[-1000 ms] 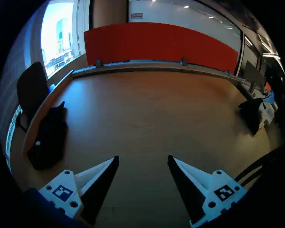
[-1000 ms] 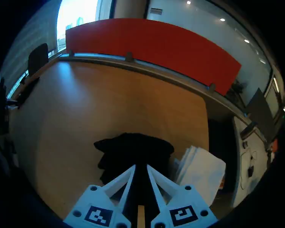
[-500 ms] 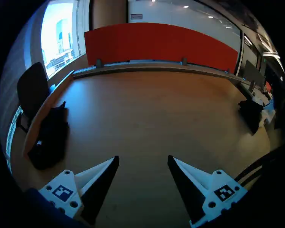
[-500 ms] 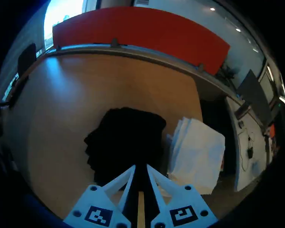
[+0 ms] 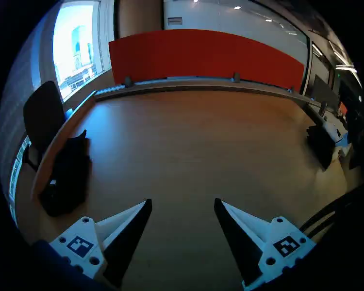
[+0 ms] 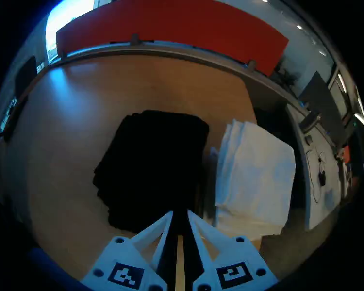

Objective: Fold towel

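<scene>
On the wooden table (image 6: pixel 80 111), just beside stacked white towels (image 6: pixel 257 177), the black towel (image 6: pixel 153 165) lies flat: soft, light and limp, likely best pinched at its corners. The right gripper (image 6: pixel 179 213) is nearly closed at its near edge; the left gripper (image 5: pixel 182 201) gapes wide.

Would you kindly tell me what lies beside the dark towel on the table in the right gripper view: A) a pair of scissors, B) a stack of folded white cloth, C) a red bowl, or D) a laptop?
B: a stack of folded white cloth lies on the wooden table right next to the dark towel.
</scene>
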Demonstrator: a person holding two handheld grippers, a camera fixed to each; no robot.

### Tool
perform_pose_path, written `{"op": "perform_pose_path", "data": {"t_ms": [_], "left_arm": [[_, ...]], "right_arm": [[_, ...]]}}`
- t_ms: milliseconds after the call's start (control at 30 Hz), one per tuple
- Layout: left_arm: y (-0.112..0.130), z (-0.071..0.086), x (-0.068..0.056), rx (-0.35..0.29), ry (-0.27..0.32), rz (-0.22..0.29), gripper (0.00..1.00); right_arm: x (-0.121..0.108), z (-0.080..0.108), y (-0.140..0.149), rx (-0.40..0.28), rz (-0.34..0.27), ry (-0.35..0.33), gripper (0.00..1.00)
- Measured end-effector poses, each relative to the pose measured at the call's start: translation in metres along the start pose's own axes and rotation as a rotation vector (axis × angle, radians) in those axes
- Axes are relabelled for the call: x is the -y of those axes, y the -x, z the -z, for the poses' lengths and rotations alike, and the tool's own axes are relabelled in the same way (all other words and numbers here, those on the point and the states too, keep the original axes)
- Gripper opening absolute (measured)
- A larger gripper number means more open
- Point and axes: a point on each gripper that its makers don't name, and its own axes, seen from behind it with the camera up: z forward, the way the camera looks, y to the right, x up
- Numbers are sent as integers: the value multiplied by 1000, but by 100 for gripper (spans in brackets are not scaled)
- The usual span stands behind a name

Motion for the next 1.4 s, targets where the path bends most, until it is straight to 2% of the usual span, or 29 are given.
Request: {"op": "perform_pose_path", "data": {"t_ms": [267,500,1067,1200,1400], "left_arm": [[1,1,1,4,-6,-13,95],[1,1,2,5,-10,-13,95],[3,2,1,9,-12,-13,95],[1,2,2,7,-13,-13,95],[-1,2,3,3,-12,-18,95]], "right_arm": [[-9,-16,13,43,-47,32,5],[-11,-25,22,75,-63,53,5],[-14,-34,28,102,-75,86,7],[-15,-32,26,87,-80,92,10],[-14,-21,21,44,-78,101,23]]}}
